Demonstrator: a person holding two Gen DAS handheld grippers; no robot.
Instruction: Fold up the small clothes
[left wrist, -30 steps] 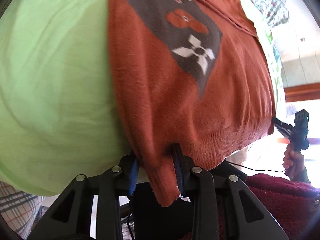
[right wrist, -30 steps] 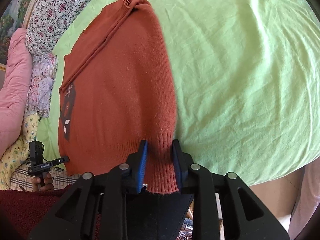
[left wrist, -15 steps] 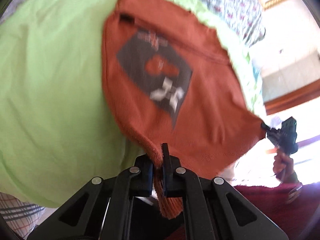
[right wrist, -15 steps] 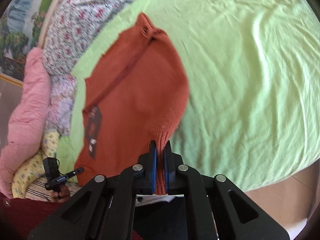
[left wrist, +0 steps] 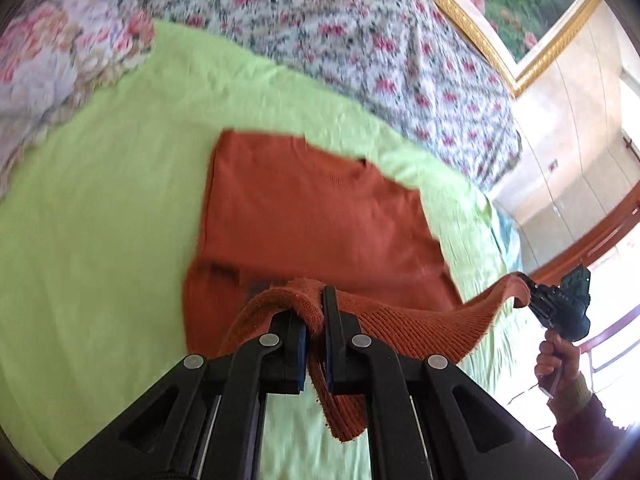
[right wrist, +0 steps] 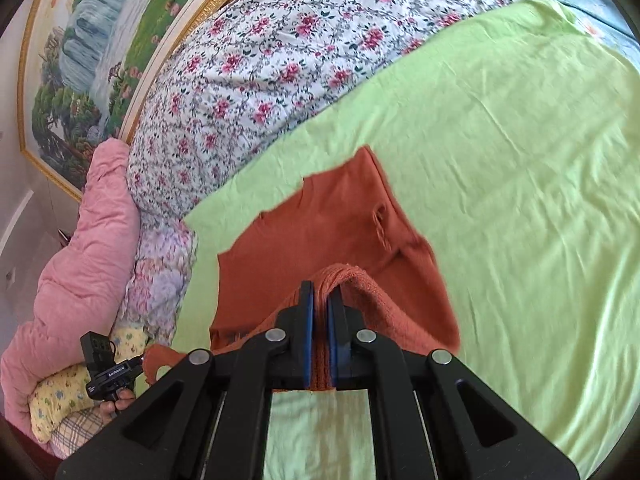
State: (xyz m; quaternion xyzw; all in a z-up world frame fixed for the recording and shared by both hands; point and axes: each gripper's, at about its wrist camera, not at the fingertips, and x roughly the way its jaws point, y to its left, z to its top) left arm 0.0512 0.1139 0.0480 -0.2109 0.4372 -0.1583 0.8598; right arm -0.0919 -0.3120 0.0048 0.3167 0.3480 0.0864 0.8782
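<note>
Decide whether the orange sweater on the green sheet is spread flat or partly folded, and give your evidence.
Partly folded. The left gripper and right gripper each pinch the ribbed hem, lifted over the orange sweater body lying on the green sheet.

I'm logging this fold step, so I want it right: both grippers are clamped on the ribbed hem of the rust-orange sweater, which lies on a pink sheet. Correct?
Not quite: the sheet is light green, not pink, as the right wrist view shows plainly; the pink item is a quilt beside it. The rest holds: the left gripper and right gripper are each shut on the ribbed hem of the rust-orange sweater.
</note>
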